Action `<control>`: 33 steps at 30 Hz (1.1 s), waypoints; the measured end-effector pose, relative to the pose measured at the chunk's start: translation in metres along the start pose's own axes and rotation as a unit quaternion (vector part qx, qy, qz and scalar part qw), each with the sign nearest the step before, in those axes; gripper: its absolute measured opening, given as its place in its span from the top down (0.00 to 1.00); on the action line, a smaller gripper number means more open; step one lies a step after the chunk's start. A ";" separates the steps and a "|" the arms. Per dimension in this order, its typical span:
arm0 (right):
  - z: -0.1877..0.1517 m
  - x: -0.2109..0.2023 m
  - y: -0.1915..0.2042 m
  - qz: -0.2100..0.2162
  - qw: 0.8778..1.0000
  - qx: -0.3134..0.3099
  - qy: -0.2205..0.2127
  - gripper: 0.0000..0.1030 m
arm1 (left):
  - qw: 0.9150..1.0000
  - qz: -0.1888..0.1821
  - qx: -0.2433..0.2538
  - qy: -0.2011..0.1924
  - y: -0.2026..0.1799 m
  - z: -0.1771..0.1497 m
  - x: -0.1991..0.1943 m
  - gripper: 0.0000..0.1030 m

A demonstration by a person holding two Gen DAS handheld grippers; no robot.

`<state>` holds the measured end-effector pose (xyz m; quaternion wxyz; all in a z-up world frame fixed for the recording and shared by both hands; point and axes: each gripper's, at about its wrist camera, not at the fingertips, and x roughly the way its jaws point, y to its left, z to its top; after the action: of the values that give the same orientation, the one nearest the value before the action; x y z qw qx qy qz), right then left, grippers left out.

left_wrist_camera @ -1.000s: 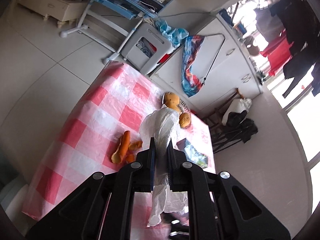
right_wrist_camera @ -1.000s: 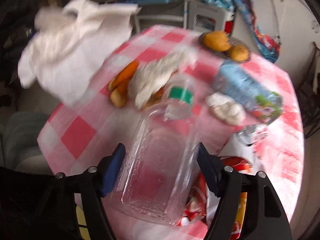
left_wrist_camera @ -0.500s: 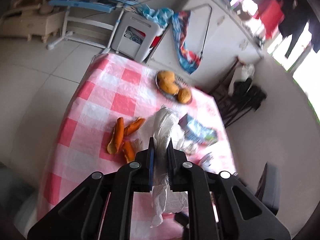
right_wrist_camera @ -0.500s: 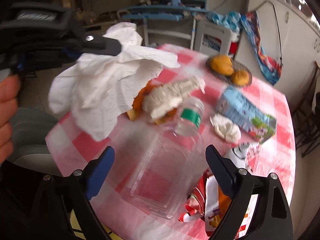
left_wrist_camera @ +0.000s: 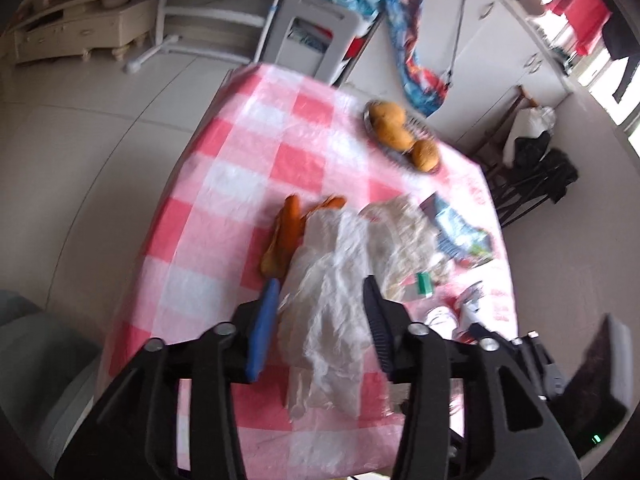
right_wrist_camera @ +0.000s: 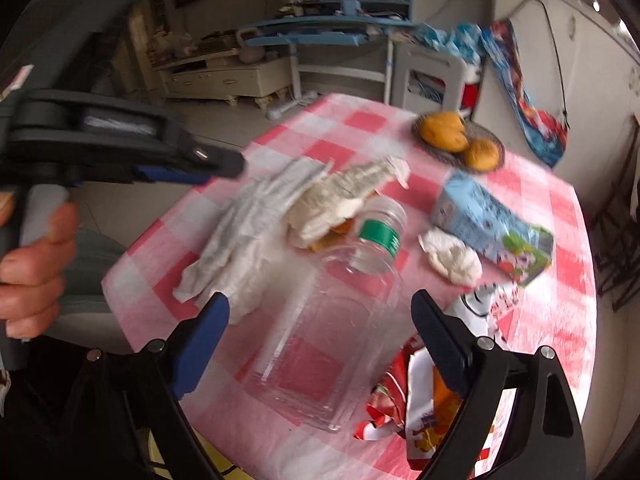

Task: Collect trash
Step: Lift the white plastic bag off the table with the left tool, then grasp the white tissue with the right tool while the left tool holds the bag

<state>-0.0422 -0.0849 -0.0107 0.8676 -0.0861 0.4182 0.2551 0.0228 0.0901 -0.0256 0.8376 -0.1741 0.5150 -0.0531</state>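
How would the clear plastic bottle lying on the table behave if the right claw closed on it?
The bottle looks empty, so probably light. Its thin clear walls would likely dent under the squeeze. Lying on its side, it might skid on the glossy tablecloth.

Left hand-held gripper [left_wrist_camera: 318,312] jaws spread wide, white tissue [left_wrist_camera: 332,280] lying loose between them on bench [left_wrist_camera: 240,152]. Carrot peels [left_wrist_camera: 286,228] at 11 o'clock of tissue, touching.

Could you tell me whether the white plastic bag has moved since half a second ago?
Yes. The left gripper has opened and the white plastic bag has dropped onto the checked tablecloth, left of the clear bottle.
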 end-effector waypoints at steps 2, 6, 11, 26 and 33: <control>0.002 0.004 0.002 -0.005 1.000 -0.011 0.004 0.14 | 1.000 0.017 0.010 0.012 -0.001 -0.003 0.008 0.52; 0.004 0.004 0.003 -0.006 1.000 -0.014 0.001 0.14 | 0.998 0.047 0.031 0.031 -0.005 -0.008 0.023 0.57; 0.007 0.002 0.002 -0.005 1.000 -0.009 -0.004 0.14 | 0.998 0.048 0.034 0.034 -0.002 -0.009 0.029 0.90; 0.017 0.012 0.046 0.014 0.997 -0.078 -0.026 0.14 | 0.996 0.056 0.053 0.034 0.000 -0.005 0.020 0.68; 0.013 0.018 0.040 0.010 0.997 -0.078 -0.007 0.14 | 0.995 0.052 0.075 0.042 -0.011 -0.010 0.029 0.93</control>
<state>-0.0449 -0.0390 -0.0141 0.8588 -0.1476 0.3913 0.2959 0.0285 0.0701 -0.0506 0.8277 -0.0819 0.5525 -0.0554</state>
